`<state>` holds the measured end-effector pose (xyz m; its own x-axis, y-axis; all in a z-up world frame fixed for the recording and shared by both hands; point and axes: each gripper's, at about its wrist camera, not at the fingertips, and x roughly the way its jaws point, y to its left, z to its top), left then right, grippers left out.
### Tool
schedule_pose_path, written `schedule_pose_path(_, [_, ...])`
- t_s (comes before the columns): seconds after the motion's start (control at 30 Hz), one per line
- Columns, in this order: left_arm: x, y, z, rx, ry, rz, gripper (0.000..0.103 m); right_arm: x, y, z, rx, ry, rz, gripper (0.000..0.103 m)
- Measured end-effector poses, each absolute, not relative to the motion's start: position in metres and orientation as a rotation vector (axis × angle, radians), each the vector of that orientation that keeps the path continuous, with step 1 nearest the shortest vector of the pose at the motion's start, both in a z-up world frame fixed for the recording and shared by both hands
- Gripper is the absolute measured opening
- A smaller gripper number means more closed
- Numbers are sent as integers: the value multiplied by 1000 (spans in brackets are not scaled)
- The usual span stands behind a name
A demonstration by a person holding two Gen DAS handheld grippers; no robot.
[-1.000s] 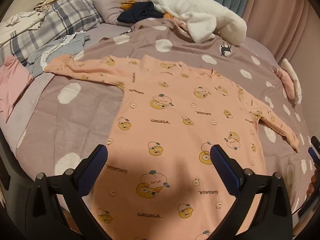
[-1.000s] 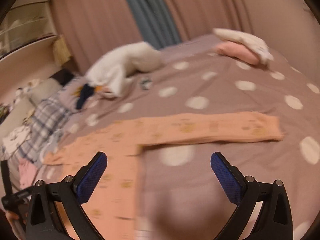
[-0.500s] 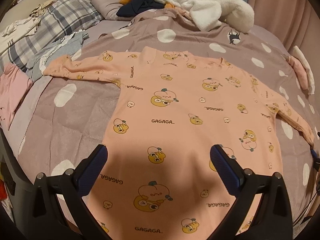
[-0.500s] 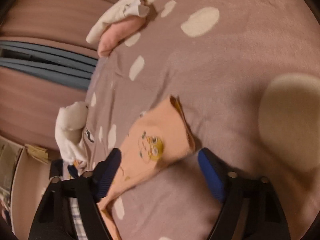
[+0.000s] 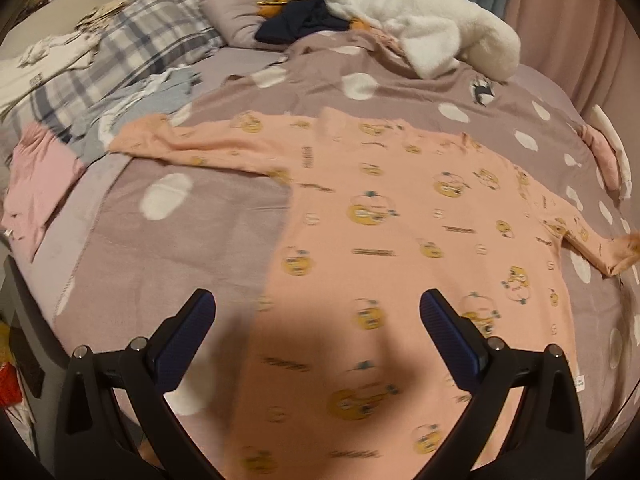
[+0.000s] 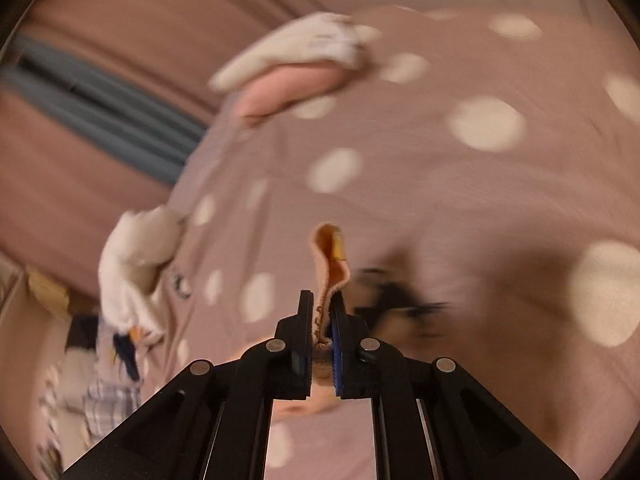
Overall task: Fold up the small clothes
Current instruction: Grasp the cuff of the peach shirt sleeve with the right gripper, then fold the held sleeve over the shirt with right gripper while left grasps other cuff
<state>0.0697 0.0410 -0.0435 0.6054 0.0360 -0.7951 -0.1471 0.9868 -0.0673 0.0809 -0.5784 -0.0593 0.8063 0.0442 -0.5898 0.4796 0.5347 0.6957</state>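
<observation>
Pinching the cuff of the peach cartoon-print long-sleeved cotton top (image 5: pixel 400 248), spread flat on the dotted mauve bed cover (image 5: pixel 180 248), with my right tool (image 6: pixel 323 320); left tool (image 5: pixel 316 312) is hanging wide, empty. Fabric looks light, limp, likely to sag; gripping hems seems best.

Both wrist views look obliquely down, sharing the spotted bedspread (image 5: pixel 208 248); right closer.
</observation>
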Motion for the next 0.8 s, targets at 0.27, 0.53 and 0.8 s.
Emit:
schedule_pose_path(0.27, [38, 139, -15, -330, 801, 269, 102, 171, -414, 18, 780, 625, -62, 9])
schedule_pose_path(0.53, [37, 212, -29, -510, 813, 332, 102, 265, -178, -10, 549, 816, 193, 9])
schedule_pose_path(0.8, [23, 253, -34, -534, 797, 484, 102, 272, -43, -53, 366, 1033, 463, 67])
